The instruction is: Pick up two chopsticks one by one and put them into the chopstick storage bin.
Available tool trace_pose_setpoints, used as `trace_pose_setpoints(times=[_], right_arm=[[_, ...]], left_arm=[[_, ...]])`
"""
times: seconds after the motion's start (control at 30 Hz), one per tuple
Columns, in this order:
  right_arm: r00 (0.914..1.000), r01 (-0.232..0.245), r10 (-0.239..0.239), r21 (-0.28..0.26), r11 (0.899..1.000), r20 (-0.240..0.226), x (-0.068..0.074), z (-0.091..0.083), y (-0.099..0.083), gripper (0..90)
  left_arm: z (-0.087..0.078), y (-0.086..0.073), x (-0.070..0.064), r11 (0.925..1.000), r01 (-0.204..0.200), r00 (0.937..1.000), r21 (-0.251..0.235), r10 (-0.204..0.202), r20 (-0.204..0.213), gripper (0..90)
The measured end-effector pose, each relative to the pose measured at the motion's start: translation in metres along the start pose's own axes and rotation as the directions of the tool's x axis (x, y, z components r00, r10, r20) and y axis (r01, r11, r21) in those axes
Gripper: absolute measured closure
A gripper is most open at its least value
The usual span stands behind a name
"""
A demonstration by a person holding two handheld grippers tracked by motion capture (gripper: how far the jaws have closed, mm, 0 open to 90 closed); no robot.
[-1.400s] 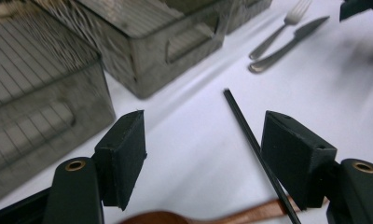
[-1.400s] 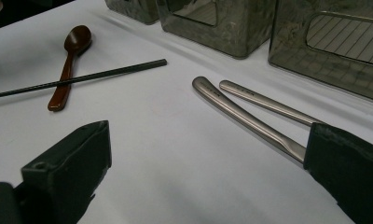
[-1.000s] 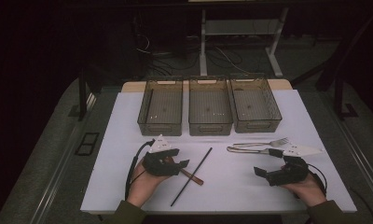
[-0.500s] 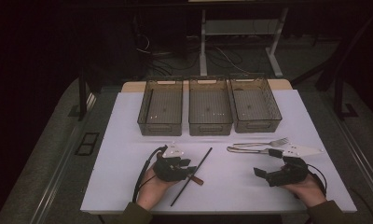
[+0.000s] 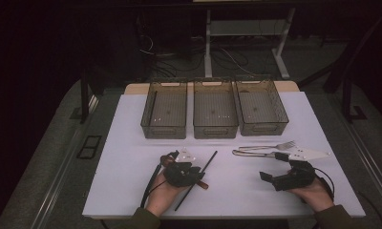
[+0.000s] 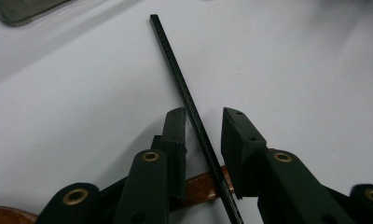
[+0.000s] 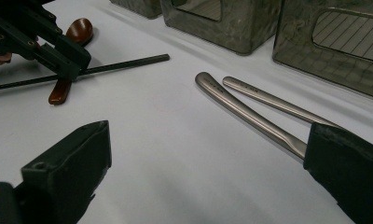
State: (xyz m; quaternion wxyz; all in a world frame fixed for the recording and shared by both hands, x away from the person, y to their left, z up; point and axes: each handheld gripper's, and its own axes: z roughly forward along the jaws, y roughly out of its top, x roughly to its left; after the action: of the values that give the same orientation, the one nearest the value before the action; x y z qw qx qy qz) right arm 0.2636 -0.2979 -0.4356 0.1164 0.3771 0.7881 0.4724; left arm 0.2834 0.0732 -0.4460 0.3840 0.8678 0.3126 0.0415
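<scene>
While the left gripper [image 6: 203,140] straddles the black chopstick [image 6: 184,88] on the table, jaws parted, nothing is lifted yet; right gripper [image 5: 287,179] waits open near the fork [image 5: 270,146]; three bins [image 5: 215,107] look nearly empty; sorting seems barely begun.

White table [image 5: 132,143] with three mesh bins [image 5: 215,114], black chopstick [image 5: 206,167], wooden spoon [image 7: 68,60], metal cutlery [image 5: 263,150].

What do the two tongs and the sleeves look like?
Both tongs, left and right, are black with blocky two-piece jaws and brass-coloured rivets at the joints. A grey three-cornered plate tops the left one. A black cable trails from it. The sleeves look dark olive.
</scene>
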Motion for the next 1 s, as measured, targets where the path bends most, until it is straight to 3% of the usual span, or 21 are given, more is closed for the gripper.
trace_pose_setpoints(times=[0.47, 1.0], right_arm=[[1.0000, 0.003, -0.003, 0.001, 1.000, 0.000, 0.0001, 0.0002, 0.0001, 0.4], [1.0000, 0.001, -0.001, 0.001, 1.000, 0.000, 0.0003, -0.0003, 0.0001, 0.4]], left_arm=[[0.0025, 0.0008, 0.0005, 0.9998, -0.015, 0.9996, 0.015, 0.016, -0.024, 78.5], [0.0014, 0.0022, 0.0031, 0.9997, 0.007, 0.9999, 0.024, -0.006, -0.016, 84.2]])
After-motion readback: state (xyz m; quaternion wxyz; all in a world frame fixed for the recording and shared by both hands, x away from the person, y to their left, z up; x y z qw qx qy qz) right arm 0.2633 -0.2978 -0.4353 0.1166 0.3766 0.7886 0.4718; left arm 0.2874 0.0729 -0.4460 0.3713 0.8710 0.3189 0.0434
